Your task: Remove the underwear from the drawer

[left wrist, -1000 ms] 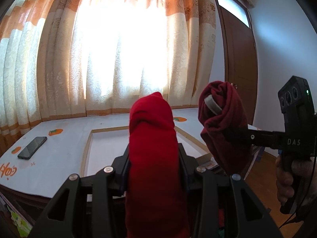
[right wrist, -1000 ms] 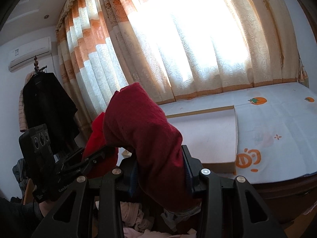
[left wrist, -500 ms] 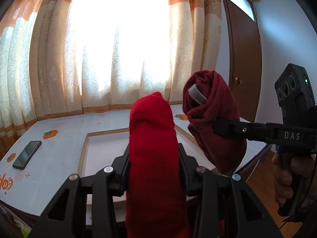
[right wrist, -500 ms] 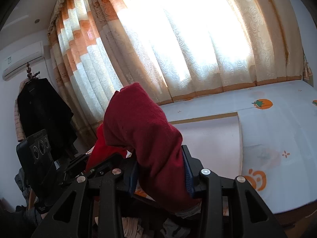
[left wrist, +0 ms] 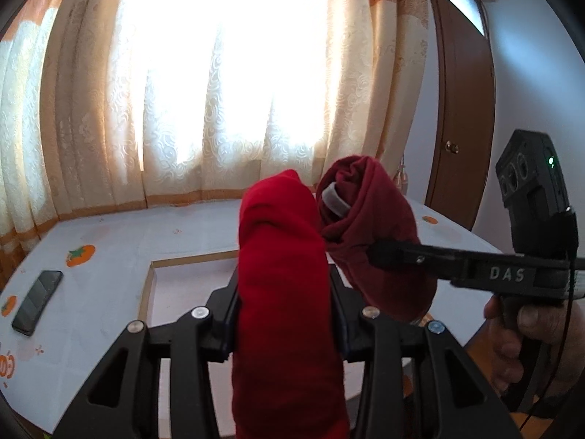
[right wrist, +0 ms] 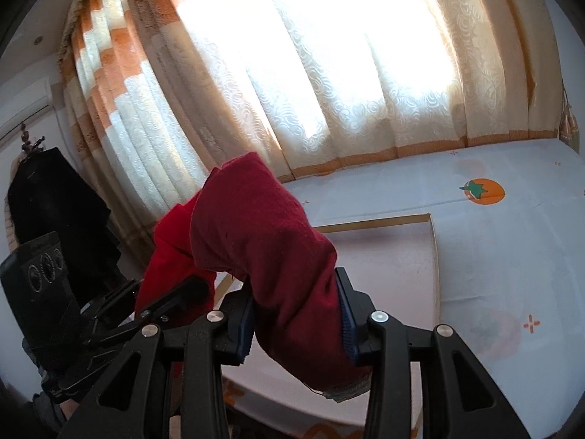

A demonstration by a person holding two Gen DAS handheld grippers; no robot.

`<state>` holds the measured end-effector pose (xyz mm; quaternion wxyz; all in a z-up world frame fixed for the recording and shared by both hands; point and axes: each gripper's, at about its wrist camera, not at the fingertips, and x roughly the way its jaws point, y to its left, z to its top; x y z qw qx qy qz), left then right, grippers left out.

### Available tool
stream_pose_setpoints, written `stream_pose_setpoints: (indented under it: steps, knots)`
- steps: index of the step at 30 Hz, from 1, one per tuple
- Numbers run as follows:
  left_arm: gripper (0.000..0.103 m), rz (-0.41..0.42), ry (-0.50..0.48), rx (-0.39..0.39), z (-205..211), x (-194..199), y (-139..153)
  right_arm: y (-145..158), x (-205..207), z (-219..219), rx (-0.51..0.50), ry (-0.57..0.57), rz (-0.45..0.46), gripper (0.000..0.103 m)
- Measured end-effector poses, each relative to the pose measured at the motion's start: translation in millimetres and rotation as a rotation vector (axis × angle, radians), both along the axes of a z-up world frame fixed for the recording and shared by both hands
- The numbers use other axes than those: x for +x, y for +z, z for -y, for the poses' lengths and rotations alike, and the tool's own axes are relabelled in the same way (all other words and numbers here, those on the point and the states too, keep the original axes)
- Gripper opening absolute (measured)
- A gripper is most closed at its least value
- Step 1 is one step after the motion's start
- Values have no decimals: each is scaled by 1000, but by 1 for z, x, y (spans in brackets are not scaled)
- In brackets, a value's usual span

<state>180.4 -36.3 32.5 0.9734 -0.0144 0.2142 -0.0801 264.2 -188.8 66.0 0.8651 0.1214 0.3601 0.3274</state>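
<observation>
My left gripper (left wrist: 285,325) is shut on a bright red rolled underwear (left wrist: 281,274) that stands up between its pads. Beside it on the right, my right gripper (left wrist: 373,252) is shut on a dark red rolled underwear (left wrist: 369,212) with a grey waistband showing. In the right wrist view the dark red underwear (right wrist: 270,256) fills the right gripper (right wrist: 296,325), and the bright red underwear (right wrist: 168,256) sits to its left in the left gripper (right wrist: 172,292). Both rolls hang in the air over a table (left wrist: 120,241). No drawer shows.
The table has a white cloth with orange fruit prints (right wrist: 482,192) and a wood-framed inset panel (right wrist: 395,252). A dark phone (left wrist: 36,301) lies at its left. Sunlit curtains (left wrist: 226,84) stand behind, a brown door (left wrist: 460,128) at right, a dark coat (right wrist: 55,197) at left.
Both grippers have carried their rolls forward over the table, which now fills more of each view. The two rolls have come closer together. The grips are unchanged.
</observation>
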Motion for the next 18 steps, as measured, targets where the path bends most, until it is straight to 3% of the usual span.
stream_pose_setpoints:
  steps: [6,18]
  knots:
    - [40,-70,31,-72,-12,33,-6,-10,28,-6,-9,-22,-48,41]
    - [40,-177,56,-110,-3,89,-16,-40,79,-8,-52,-75,-178,42]
